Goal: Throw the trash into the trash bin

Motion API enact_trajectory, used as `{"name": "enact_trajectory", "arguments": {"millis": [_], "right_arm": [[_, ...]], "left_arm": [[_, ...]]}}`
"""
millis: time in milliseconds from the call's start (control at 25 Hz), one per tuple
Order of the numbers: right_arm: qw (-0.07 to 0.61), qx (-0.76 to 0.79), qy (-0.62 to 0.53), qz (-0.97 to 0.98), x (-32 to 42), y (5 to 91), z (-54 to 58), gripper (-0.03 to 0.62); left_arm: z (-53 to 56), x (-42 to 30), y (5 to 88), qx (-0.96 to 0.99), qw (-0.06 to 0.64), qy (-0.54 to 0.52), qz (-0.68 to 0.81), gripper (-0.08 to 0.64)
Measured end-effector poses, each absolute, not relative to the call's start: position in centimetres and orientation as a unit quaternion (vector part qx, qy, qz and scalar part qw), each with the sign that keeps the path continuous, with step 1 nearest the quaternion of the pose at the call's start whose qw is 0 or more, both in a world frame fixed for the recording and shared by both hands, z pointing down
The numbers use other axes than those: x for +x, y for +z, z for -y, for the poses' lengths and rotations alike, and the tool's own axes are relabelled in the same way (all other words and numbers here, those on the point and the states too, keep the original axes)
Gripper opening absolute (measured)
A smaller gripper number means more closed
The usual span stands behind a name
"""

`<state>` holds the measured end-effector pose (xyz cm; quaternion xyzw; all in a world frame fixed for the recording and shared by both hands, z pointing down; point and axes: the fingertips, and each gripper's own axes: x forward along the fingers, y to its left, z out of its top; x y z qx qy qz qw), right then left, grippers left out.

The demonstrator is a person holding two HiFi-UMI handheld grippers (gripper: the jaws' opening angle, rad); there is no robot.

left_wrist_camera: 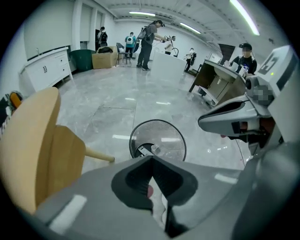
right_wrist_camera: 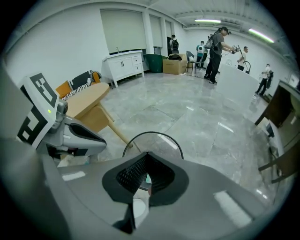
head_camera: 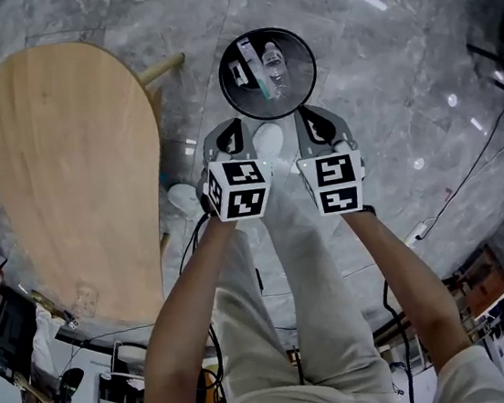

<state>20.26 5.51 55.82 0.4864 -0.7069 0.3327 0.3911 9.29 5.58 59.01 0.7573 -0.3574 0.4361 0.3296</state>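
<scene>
The left gripper and right gripper, both pressed together on nothing, hang side by side, equally near the trash bin just ahead and below, where a bottle and a wrapper already lie.

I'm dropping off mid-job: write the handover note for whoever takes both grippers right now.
Left gripper: shut, nothing in it, held above the bin.
Right gripper: shut, nothing in it, beside the left one over the bin.
Things: the bin stands on the floor next to the table. A bottle and packaging lie inside it.
Done: that trash is in the bin.
Left: check the white thing on the floor by the table. I cannot tell whether it is trash.
</scene>
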Motion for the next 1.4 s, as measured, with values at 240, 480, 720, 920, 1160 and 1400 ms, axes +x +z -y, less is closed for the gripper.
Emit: {"name": "enact_trajectory", "arguments": {"millis": [240, 480, 720, 920, 1160, 1400], "right_arm": [[0.385, 0.48, 0.313, 0.723, 19.2, 50.1, -5.4, 0.023], [0.37, 0.475, 0.29, 0.744, 17.7, 43.2, -4.6, 0.025], [0.342, 0.489, 0.281, 0.752, 16.8, 36.2, -3.9, 0.025], [0.324, 0.493, 0.261, 0.764, 16.6, 30.5, -3.6, 0.024], [0.299, 0.503, 0.249, 0.772, 17.0, 23.7, -4.0, 0.023], [0.256, 0.532, 0.235, 0.772, 18.2, 18.0, -3.1, 0.023]], "left_arm": [[-5.1, 7.9, 51.6, 0.764, 0.339, 0.399, 0.378, 0.008], [-3.6, 7.1, 42.8, 0.77, 0.353, 0.346, 0.403, 0.008], [-3.0, 6.5, 35.2, 0.773, 0.347, 0.314, 0.429, 0.008], [-3.2, 6.2, 29.5, 0.772, 0.349, 0.292, 0.443, 0.008], [-3.5, 5.3, 22.1, 0.773, 0.348, 0.26, 0.462, 0.008], [-3.1, 6.3, 16.4, 0.787, 0.328, 0.224, 0.472, 0.008]]}}
